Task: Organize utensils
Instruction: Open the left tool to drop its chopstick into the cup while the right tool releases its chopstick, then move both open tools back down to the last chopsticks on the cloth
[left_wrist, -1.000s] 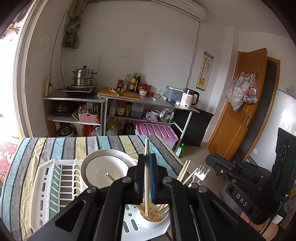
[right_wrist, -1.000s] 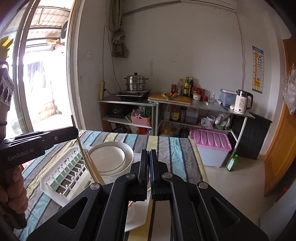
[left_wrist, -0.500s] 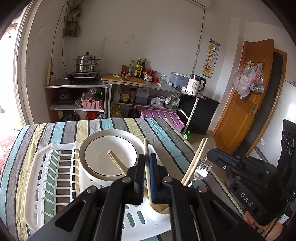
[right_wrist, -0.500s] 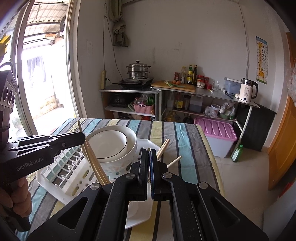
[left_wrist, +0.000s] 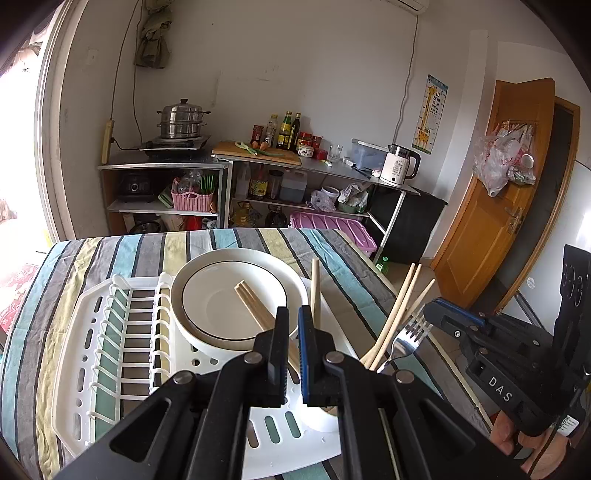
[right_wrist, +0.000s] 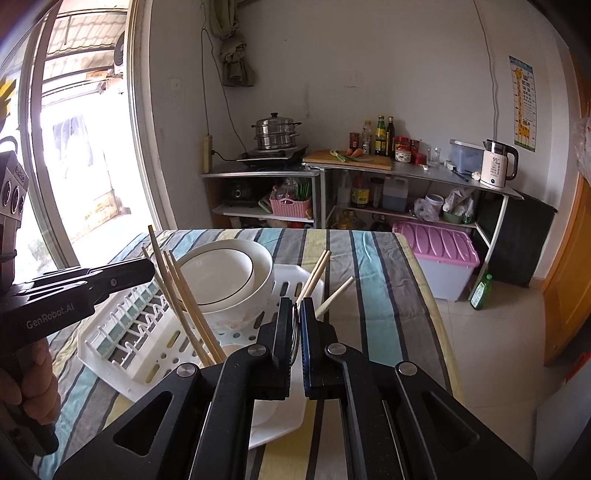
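Observation:
My left gripper (left_wrist: 293, 314) hangs over the white utensil cup (left_wrist: 321, 417) at the front of the white drying rack (left_wrist: 110, 354). Its jaws stand slightly apart with nothing between them; one chopstick (left_wrist: 314, 291) stands free just right of them. Several chopsticks (left_wrist: 399, 314) and a fork (left_wrist: 404, 338) stand in the cup. In the right wrist view my right gripper (right_wrist: 297, 314) is shut on the fork (right_wrist: 294, 332), seen edge-on. The left gripper (right_wrist: 110, 277) and chopsticks (right_wrist: 184, 306) show there too.
A stack of white bowls (left_wrist: 236, 295) sits in the rack on a striped tablecloth (left_wrist: 74, 266). Two chopsticks (left_wrist: 255, 308) lean over the bowls. A white plate (right_wrist: 277, 417) lies under my right gripper. Shelves with kitchenware stand behind the table.
My left gripper lowered over the cup and its jaws parted, letting go of the chopstick it held. My right gripper came down toward the cup with the fork.

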